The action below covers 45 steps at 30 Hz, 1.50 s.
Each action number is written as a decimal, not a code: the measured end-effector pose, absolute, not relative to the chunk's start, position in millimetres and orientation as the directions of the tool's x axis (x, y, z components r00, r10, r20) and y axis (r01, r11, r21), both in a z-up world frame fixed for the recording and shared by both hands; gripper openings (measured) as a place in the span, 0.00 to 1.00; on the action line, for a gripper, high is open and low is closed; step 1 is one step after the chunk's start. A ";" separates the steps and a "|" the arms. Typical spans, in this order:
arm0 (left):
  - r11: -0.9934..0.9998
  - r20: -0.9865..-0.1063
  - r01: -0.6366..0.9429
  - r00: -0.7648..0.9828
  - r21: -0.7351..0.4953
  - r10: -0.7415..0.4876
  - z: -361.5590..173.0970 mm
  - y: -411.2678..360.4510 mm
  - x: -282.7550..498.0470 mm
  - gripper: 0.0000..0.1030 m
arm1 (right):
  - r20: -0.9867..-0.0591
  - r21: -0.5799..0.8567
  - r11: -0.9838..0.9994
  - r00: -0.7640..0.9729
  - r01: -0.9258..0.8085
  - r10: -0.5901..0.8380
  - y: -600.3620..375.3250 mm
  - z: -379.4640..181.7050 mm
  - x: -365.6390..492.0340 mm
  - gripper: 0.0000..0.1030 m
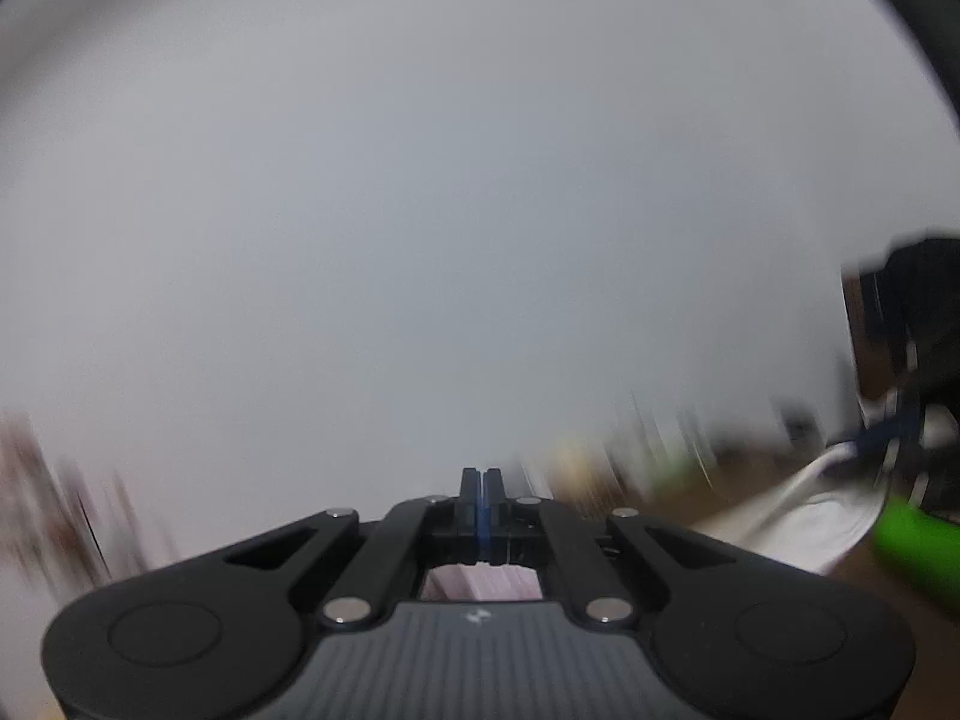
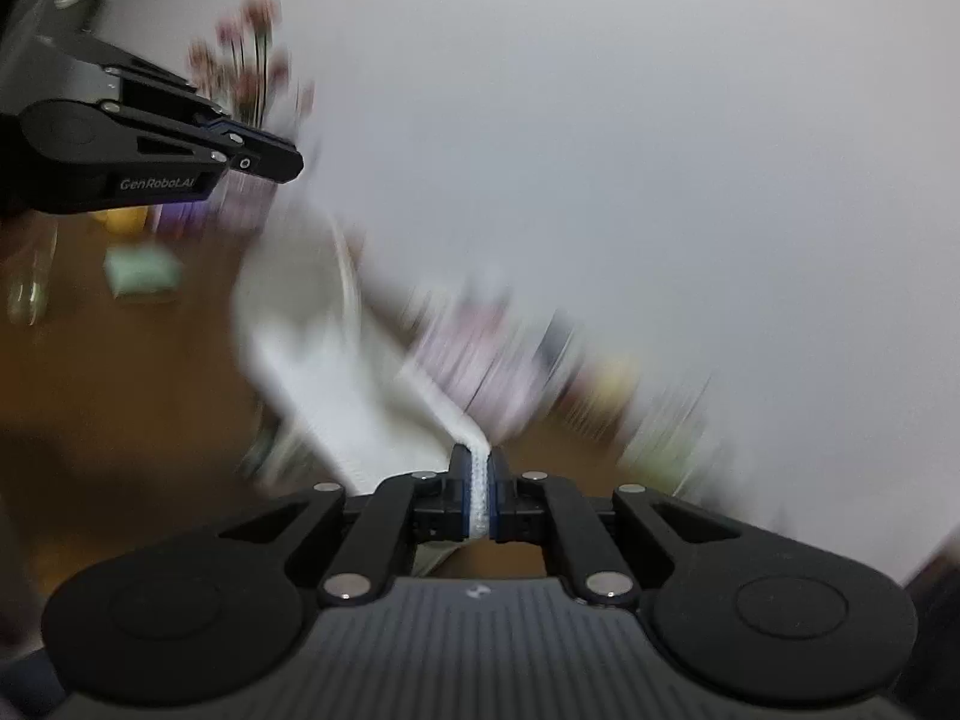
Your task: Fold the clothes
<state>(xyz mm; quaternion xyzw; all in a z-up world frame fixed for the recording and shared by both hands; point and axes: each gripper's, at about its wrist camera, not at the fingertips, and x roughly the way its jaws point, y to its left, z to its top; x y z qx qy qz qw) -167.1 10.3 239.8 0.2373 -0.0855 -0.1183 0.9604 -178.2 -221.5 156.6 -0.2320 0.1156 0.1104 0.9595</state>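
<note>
Two tools show, both with their jaws drawn together. The right tool [image 2: 479, 480] pinches a strip of white knitted cloth [image 2: 336, 372] between its blue-edged pads; the cloth runs away from its tips, forward and to the left, widening into a blurred pale sheet above the brown bench [image 2: 120, 372]. The left tool [image 1: 481, 483] has its fingers pressed flat against each other with nothing visible between them, and faces a plain pale wall [image 1: 456, 210]. From the right wrist view the same left tool hangs up and to the left of the right tool, well apart from it and clear of the cloth. Blurred pink flowers [image 2: 252, 60] stand beyond the left tool's tips.
</note>
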 end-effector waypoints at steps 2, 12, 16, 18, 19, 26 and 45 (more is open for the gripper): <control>0.860 0.228 0.169 0.923 0.482 -0.309 296.3 20.2 -188.5 0.00 | -0.128 -0.526 0.827 0.980 -0.197 0.152 -230.2 221.5 -200.5 0.00; 0.885 -0.153 0.440 0.895 0.149 -0.419 189.5 23.4 -178.0 0.17 | -0.276 -0.479 0.792 0.921 -0.380 0.274 -216.3 222.8 -200.7 0.04; 0.898 -0.432 0.436 0.822 0.059 -0.371 74.7 29.4 -179.3 0.38 | -0.531 -0.309 0.827 0.806 -0.471 0.261 -238.2 112.7 -189.7 0.32; 0.900 -0.524 0.422 0.793 0.107 -0.309 37.5 25.1 -176.4 0.41 | -0.618 -0.223 0.854 0.746 -0.470 0.250 -244.6 60.9 -194.8 0.36; 0.908 -0.543 0.398 0.795 0.129 -0.271 28.4 21.2 -172.6 0.41 | -0.647 -0.183 0.867 0.721 -0.464 0.250 -242.6 40.5 -198.9 0.37; 0.874 -0.569 0.475 0.749 0.103 -0.340 14.2 -4.9 -162.8 0.64 | -0.593 -0.219 0.904 0.786 -0.368 0.176 -202.7 -26.3 -246.1 0.72; 0.888 -0.504 0.346 0.849 0.302 -0.159 -1.4 -15.9 -170.5 0.63 | -0.424 -0.511 0.857 0.886 -0.066 -0.185 -199.4 -41.5 -237.4 0.76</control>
